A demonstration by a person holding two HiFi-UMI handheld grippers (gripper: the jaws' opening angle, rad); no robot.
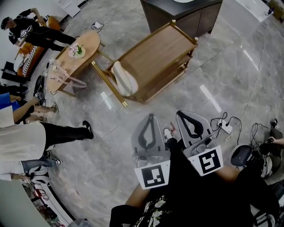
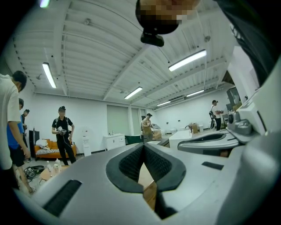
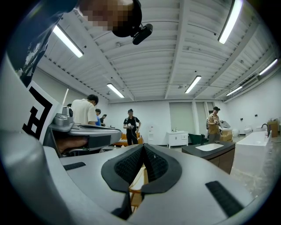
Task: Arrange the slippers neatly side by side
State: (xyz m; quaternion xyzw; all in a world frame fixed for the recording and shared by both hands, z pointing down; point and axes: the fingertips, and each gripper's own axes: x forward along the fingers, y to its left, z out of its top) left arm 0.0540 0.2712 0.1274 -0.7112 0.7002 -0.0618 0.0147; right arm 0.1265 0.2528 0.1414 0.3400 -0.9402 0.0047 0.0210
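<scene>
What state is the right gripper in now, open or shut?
Shut. In the right gripper view, the right gripper has its jaws meeting at the tips, and nothing is held between them.

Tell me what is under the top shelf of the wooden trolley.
White slippers lie on the lower shelf, at its left end. The top shelf covers most of that shelf, so anything further in cannot be seen.

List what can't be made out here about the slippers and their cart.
- slippers: head view, one small white shape on the cart; too small to tell two apart or how they lie.
- cart: in the left gripper view and right gripper view, the shut left gripper and right gripper hide all but a sliver of wood.
- dark cabinet: head view, cut off by the top edge.
</scene>
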